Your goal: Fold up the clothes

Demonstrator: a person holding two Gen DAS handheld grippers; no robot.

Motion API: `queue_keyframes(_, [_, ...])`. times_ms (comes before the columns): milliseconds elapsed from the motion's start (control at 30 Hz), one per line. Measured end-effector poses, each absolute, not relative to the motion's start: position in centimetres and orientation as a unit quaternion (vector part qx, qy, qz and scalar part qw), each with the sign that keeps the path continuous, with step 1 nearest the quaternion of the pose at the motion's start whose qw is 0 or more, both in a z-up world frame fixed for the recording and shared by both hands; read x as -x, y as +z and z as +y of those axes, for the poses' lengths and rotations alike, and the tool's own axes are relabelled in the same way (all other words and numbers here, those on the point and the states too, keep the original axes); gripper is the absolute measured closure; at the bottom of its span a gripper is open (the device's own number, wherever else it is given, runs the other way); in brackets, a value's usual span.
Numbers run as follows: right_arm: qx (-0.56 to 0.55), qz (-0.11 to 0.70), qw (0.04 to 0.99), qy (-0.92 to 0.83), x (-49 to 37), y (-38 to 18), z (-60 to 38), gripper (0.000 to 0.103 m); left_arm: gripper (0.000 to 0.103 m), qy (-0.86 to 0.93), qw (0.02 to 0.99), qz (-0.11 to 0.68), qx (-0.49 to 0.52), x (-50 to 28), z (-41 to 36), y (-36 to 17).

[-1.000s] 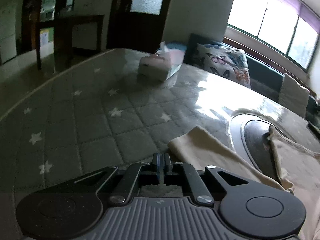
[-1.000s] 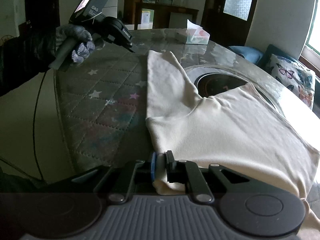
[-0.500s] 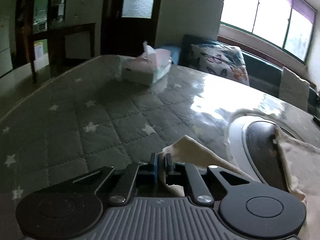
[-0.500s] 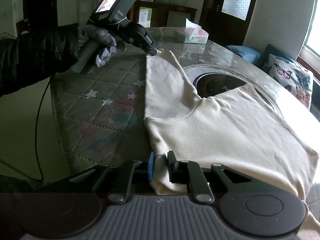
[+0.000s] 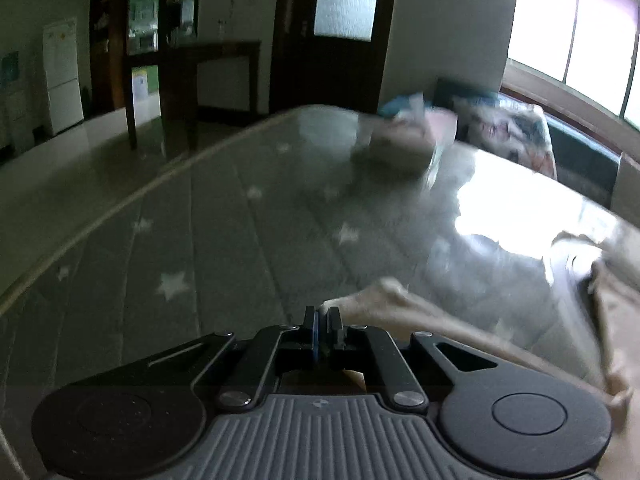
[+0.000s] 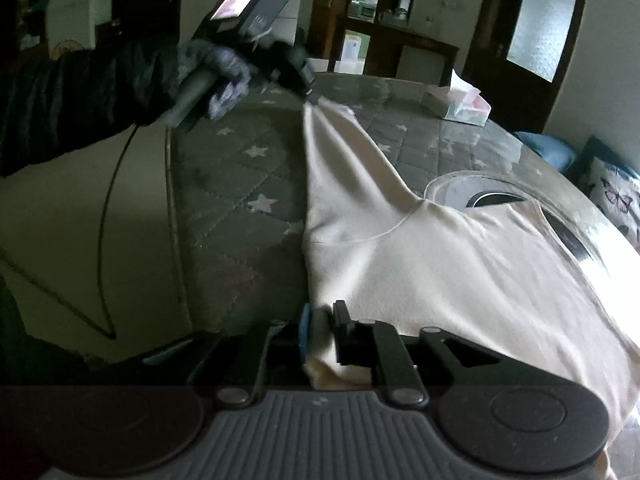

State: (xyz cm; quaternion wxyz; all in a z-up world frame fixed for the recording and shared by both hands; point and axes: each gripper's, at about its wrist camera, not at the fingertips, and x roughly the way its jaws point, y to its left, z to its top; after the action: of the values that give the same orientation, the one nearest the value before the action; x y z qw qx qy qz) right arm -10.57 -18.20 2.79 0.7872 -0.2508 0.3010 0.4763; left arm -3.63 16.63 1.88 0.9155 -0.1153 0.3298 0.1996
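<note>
Cream long-sleeved top (image 6: pixel 460 264) lies spread on the star-quilted table (image 6: pixel 240 216), body partly over the round inset cooktop (image 6: pixel 492 198), which I'll use as the landmark. Left gripper (image 6: pixel 310 94), held by a gloved hand (image 6: pixel 216 76), is on the far side of the cooktop from the right-wrist camera, fingers pinched nearly together on the end of the sleeve (image 6: pixel 340 152); the sleeve is raised off the table and pulled taut, creases running straight to the tip. The left wrist view is motion-blurred but agrees: left gripper (image 5: pixel 322 320) almost fully closed, with cloth running off from its tips towards the cooktop. Right gripper (image 6: pixel 320 320) is on the near side of the cooktop, jaws a narrow gap apart with a thick bunch of hem or side edge clamped between them. Tissue box (image 6: pixel 460 104) sits beyond the cooktop, clear of the cloth. My read: a side fold is in hand, with sleeve and near edge gripped together along the same side. Next move likely calls for both grippers carrying that edge across towards the cooktop at matched height and pace, keeping tension so the sleeve lands flat on the body, then releasing. Risks: uneven pull skewing the fold line, and cloth sliding on the glossy table cover.
</note>
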Motion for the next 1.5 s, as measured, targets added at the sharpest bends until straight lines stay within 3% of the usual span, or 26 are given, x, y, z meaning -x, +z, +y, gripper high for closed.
queue_keyframes(133, [0.224,0.307,0.796,0.47,10.1,3.6,-19.3,0.081,0.093,0.21,0.915,0.329,0.102,3.0,16.0,2.7])
queue_keyframes(200, [0.199,0.312,0.808,0.459,9.6,4.3,-20.8,0.073,0.08,0.212,0.917,0.323,0.097,2.7,15.5,3.2])
queue_keyframes(400, [0.134,0.331,0.865,0.352,5.5,5.4,-26.8,0.073,0.057,0.157,0.933,0.314,0.076,0.9,11.4,4.6])
queue_keyframes(800, [0.041,0.367,0.915,0.164,-6.9,3.6,-35.7,0.074,0.056,-0.031,0.934,0.353,0.05,-6.6,-0.3,3.0])
queue_keyframes(1000, [0.022,0.384,0.912,0.143,-10.4,2.2,-36.9,0.074,0.049,-0.051,0.93,0.363,0.023,-9.5,-3.3,1.6])
queue_keyframes(1167, [0.021,0.393,0.906,0.152,-11.7,1.8,-36.9,0.081,0.053,-0.049,0.936,0.349,0.01,-10.3,-3.8,1.6])
queue_keyframes(1200, [0.023,0.396,0.905,0.154,-12.0,1.8,-36.4,0.087,0.066,-0.048,0.937,0.346,0.008,-10.5,-3.9,1.6])
queue_keyframes(1300, [0.03,0.395,0.905,0.156,-12.8,1.8,-35.7,0.099,0.093,-0.047,0.94,0.337,0.0,-10.9,-4.2,1.6])
queue_keyframes(1500, [0.039,0.365,0.917,0.154,-14.0,2.6,-34.3,0.1,0.095,-0.037,0.944,0.327,-0.011,-11.7,-4.3,1.6])
